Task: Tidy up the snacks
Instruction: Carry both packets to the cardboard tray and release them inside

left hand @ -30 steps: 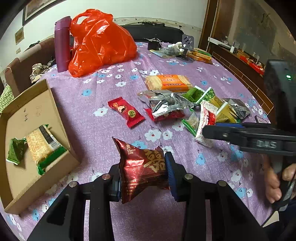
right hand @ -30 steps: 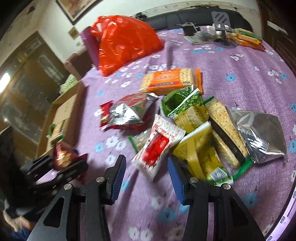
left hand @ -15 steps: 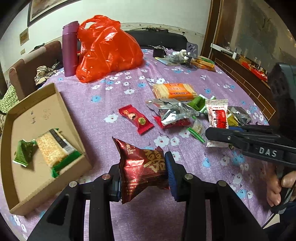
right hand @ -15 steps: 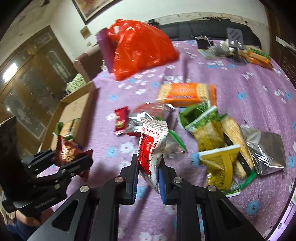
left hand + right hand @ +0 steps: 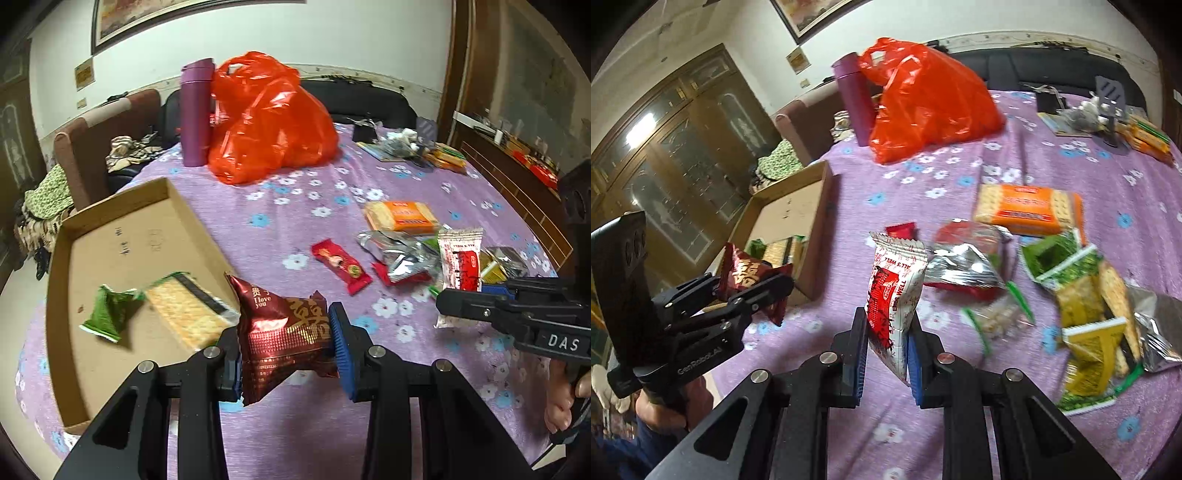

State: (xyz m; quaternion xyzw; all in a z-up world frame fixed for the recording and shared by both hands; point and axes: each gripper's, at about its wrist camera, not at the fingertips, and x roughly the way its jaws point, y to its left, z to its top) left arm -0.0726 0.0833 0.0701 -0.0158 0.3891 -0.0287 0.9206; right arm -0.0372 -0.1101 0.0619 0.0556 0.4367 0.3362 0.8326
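Observation:
My left gripper (image 5: 284, 347) is shut on a dark red foil snack packet (image 5: 282, 332), held above the purple tablecloth beside the cardboard box (image 5: 110, 206). In the right wrist view that same gripper (image 5: 753, 284) and dark red packet (image 5: 746, 273) hang near the box's (image 5: 816, 236) right wall. My right gripper (image 5: 886, 343) is shut on a white and red snack packet (image 5: 895, 284), lifted upright off the table; the left wrist view shows this white and red packet (image 5: 460, 266) too. Inside the box lie a cracker pack (image 5: 188, 314) and a green wrapper (image 5: 107, 314).
A heap of loose snacks (image 5: 1082, 295) lies at the right, with an orange cracker pack (image 5: 1027, 210) behind it and a small red packet (image 5: 341, 266) apart. A red plastic bag (image 5: 266, 122) and purple flask (image 5: 195, 110) stand at the back. A hand (image 5: 565, 398) grips the right handle.
My right gripper closed on the white and red packet and lifted it off the pile. Both grippers rose and drew back, the left still carrying the dark red packet closer to the box.

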